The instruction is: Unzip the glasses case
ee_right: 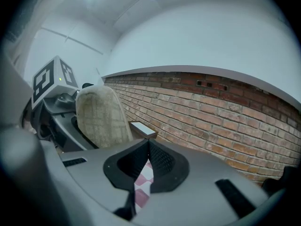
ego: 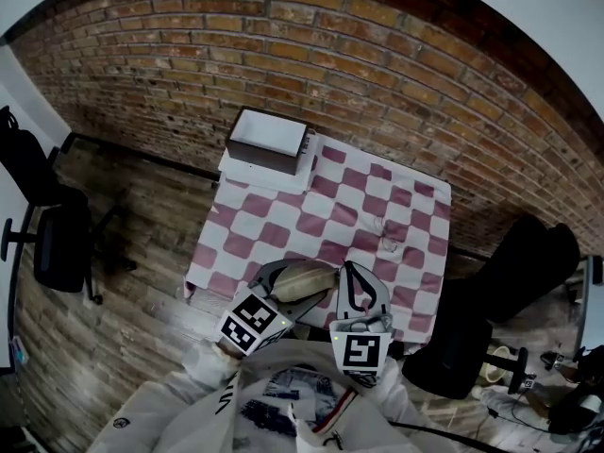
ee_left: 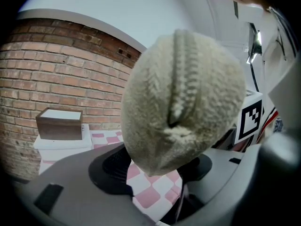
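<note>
Brick wall [ego: 377,83], plank floor [ego: 142,206], bench [ego: 283,225] covered in pink-and-white checks, with a brown box [ego: 269,142] on its far corner.

Head view: both tools sit low at the near edge, their rear parts cut off by the person's clothing [ego: 283,394].

Left gripper view: the left hand-held gripper [ee_left: 157,168] is clamped on the cream fuzzy glasses case [ee_left: 183,98], held above the checks. The zip [ee_left: 181,69] faces the camera; its puller is hard to make out.

Right gripper view: the right hand-held gripper [ee_right: 148,147] is pinched together on nothing, near the case and not touching it.
</note>
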`<action>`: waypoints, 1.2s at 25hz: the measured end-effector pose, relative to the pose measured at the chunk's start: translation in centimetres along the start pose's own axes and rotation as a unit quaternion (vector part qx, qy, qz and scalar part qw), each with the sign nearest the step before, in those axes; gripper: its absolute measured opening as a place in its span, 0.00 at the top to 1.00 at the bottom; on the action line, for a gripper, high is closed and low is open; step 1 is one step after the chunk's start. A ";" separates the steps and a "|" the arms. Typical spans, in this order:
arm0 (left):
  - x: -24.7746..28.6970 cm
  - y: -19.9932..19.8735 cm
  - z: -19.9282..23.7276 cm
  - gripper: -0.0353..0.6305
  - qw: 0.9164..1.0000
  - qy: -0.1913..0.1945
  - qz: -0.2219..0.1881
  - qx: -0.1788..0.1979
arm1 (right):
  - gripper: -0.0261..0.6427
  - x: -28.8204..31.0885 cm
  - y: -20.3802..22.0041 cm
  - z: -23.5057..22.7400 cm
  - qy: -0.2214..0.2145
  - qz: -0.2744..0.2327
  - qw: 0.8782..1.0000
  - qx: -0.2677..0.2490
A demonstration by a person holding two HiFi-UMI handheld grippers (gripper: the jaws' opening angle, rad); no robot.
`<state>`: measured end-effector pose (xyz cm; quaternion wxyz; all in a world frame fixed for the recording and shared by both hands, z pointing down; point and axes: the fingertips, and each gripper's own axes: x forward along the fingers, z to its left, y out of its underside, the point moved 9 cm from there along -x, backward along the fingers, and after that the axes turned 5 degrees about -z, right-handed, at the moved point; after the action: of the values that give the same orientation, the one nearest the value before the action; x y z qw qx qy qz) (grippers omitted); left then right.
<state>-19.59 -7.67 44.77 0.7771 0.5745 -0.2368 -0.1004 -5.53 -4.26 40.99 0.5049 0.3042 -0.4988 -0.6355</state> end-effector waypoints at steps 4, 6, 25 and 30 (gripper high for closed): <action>0.2 0.2 0.1 0.53 1.000 -0.001 0.010 0.004 | 0.94 0.1 -0.2 0.1 -0.004 -0.003 1.000 -0.006; 0.3 0.4 0.1 0.53 1.000 -0.001 0.016 0.004 | 0.94 0.0 -0.2 0.1 -0.007 -0.003 1.000 -0.010; 1.4 1.8 0.4 0.53 0.998 -0.006 0.068 0.013 | 0.94 0.2 -0.6 0.4 -0.021 -0.016 1.000 -0.012; 1.6 2.4 0.4 0.53 0.997 -0.006 0.078 0.011 | 0.94 0.2 -0.6 0.6 -0.025 -0.018 0.999 -0.011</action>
<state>-18.66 -7.97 47.51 0.7746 0.5625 -0.2863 -0.0403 -6.32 -4.21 40.64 0.4843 0.2917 -0.4982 -0.6574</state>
